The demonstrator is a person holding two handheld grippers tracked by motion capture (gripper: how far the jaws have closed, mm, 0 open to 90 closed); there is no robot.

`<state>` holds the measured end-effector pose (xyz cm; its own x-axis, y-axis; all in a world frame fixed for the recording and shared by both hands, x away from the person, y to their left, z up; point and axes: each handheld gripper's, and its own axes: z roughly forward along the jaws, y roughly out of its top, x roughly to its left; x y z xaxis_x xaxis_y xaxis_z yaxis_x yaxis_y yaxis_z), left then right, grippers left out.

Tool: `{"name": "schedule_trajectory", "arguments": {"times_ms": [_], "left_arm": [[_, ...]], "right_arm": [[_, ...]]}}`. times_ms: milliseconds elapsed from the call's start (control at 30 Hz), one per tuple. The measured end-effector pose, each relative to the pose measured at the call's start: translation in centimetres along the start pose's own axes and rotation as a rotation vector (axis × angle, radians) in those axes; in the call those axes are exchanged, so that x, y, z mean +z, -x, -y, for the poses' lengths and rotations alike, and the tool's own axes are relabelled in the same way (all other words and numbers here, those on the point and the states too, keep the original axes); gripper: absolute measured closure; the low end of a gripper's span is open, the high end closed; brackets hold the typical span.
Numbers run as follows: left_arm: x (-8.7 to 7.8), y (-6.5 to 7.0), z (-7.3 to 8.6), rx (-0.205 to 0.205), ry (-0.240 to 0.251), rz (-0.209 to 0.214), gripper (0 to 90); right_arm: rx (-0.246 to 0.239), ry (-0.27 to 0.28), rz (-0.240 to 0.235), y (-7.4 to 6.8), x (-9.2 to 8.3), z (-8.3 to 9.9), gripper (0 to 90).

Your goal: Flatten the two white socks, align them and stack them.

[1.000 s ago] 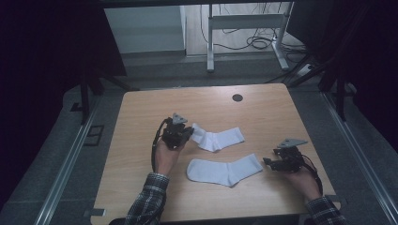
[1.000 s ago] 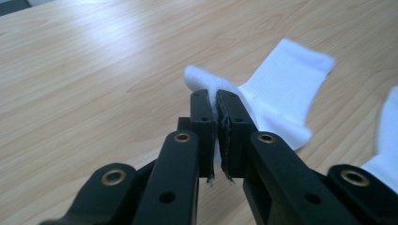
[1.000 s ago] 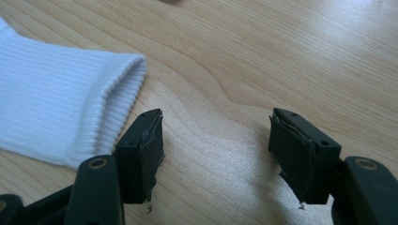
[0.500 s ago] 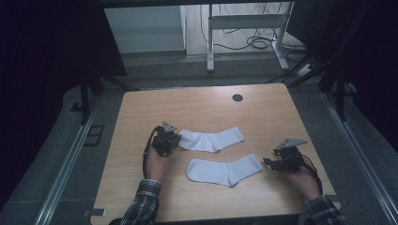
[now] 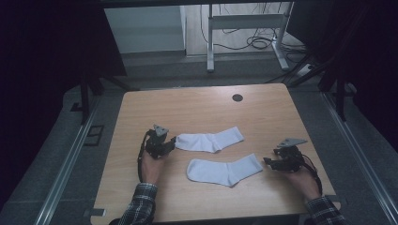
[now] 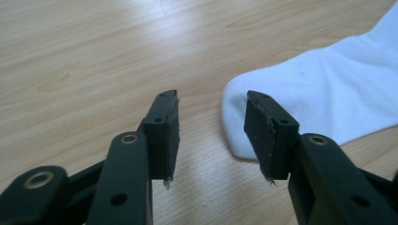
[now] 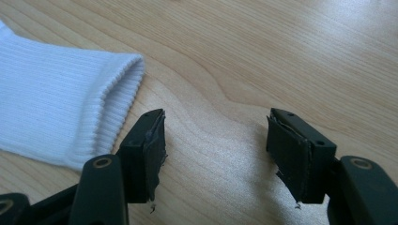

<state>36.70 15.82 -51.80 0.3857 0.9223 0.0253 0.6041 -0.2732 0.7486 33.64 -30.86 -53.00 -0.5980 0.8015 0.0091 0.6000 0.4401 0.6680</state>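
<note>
Upper flat white cotton sock (image 5: pixel 210 140) lies mid-table on light wooden tabletop (image 5: pixel 197 108), toe end just beside my left gripper (image 6: pixel 212 136) — jaws just opened, nothing between. Second white ribbed sock (image 5: pixel 225 170) nearer me; my right gripper (image 7: pixel 216 150) beside its cuff — jaws apart, empty.

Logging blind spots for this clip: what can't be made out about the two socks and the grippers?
- Far sock: left gripper view, cuff end cut off by the right edge.
- Near sock: right gripper view, foot cut off by the left edge.
- Left gripper, right gripper: high view, jaw gaps too small to judge.
</note>
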Motion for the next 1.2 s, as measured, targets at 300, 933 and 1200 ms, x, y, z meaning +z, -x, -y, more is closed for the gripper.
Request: {"name": "schedule_trajectory", "arguments": {"times_ms": [300,933,1200], "left_arm": [[0.9,-0.2,0.7,-0.025,0.025,0.005,50.7],[2.3,0.2,1.3,0.028,-0.030,0.016,46.8],[2.4,-0.4,1.3,-0.019,-0.048,0.051,44.8]], "right_arm": [[0.020,0.004,-0.019,0.2,-0.1,-0.2,40.5],[0.030,0.060,-0.036,-0.3,-0.4,-2.9,45.1],[0.034,0.087,-0.041,-0.2,-0.2,-4.5,46.1]]}}
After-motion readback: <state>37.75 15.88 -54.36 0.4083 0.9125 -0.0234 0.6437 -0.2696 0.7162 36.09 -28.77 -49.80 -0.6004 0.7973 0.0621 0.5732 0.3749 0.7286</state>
